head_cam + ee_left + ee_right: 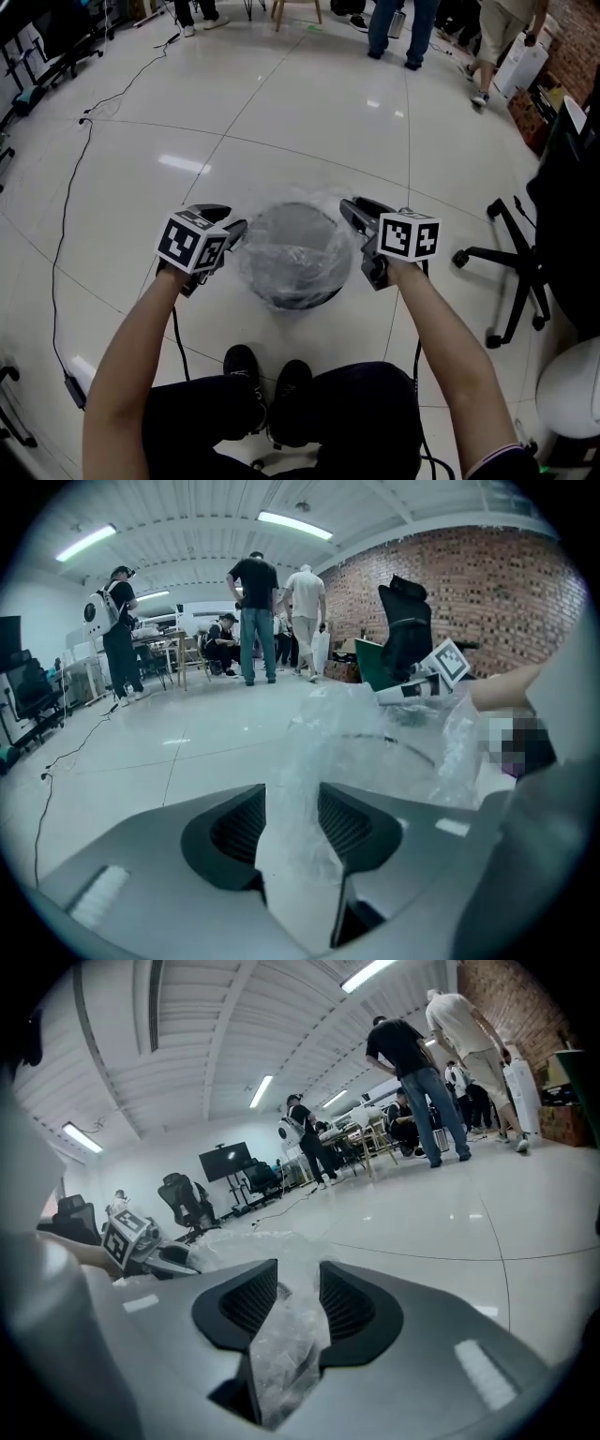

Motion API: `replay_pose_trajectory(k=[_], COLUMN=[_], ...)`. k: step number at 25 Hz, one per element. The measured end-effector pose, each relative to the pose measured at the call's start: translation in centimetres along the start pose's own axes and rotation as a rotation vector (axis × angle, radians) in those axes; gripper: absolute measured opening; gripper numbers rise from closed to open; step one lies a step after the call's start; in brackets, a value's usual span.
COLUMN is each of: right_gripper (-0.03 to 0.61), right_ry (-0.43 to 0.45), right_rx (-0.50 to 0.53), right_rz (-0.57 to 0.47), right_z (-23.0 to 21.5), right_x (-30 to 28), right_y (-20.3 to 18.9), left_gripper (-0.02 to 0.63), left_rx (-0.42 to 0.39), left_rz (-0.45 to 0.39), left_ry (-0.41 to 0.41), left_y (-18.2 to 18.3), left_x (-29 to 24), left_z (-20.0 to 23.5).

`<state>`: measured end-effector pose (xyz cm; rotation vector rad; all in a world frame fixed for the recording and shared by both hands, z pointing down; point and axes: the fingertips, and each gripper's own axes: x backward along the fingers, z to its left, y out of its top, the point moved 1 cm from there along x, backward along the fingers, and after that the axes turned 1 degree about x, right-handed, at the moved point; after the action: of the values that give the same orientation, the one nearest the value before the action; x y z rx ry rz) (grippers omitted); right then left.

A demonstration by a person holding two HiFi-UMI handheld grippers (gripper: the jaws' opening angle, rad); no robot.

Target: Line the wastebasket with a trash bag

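A round dark wastebasket (298,292) stands on the floor in front of my feet, with a clear trash bag (292,239) draped in and over its rim. My left gripper (237,231) is at the basket's left rim and my right gripper (348,210) at its right rim. In the left gripper view the jaws (292,805) stand apart, with a strip of bag film (323,728) loose in the gap. The right gripper view shows the same: jaws (291,1290) apart, crumpled film (284,1340) lying between the pads without being pinched.
A black office chair (518,272) stands to the right. A white rounded object (570,386) sits at the lower right. A cable (66,211) runs along the floor on the left. Several people (398,26) stand at the far end of the room.
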<state>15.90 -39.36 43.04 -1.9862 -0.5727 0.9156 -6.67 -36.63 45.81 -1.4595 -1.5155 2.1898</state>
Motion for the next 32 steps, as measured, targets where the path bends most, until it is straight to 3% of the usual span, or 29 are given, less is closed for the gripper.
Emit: replay_pose_trajectory(k=[7, 17, 24, 28, 32], right_gripper=[0.192, 0.192, 0.192, 0.190, 0.187], right_ry=[0.077, -0.039, -0.003, 0.018, 0.038], right_rx=[-0.030, 0.013, -0.012, -0.009, -0.016], right_rz=[-0.057, 0.061, 0.035, 0.040, 0.052], right_z=[2.2, 1.7, 1.5, 0.8, -0.1], right_x=[2.9, 3.6, 3.7, 3.3, 2.4], right_y=[2.5, 0.6, 0.4, -0.1, -0.8], left_gripper=[0.179, 0.176, 0.162, 0.025, 0.012], left_rx=[0.003, -0.029, -0.055, -0.061, -0.042], left_rz=[-0.047, -0.028, -0.005, -0.002, 0.012], left_ry=[-0.004, 0.005, 0.029, 0.075, 0.083], left_y=[1.3, 0.8, 0.6, 0.3, -0.4], left_x=[2.7, 3.7, 2.1, 1.1, 0.1], left_z=[-0.9, -3.2, -2.5, -1.1, -0.4])
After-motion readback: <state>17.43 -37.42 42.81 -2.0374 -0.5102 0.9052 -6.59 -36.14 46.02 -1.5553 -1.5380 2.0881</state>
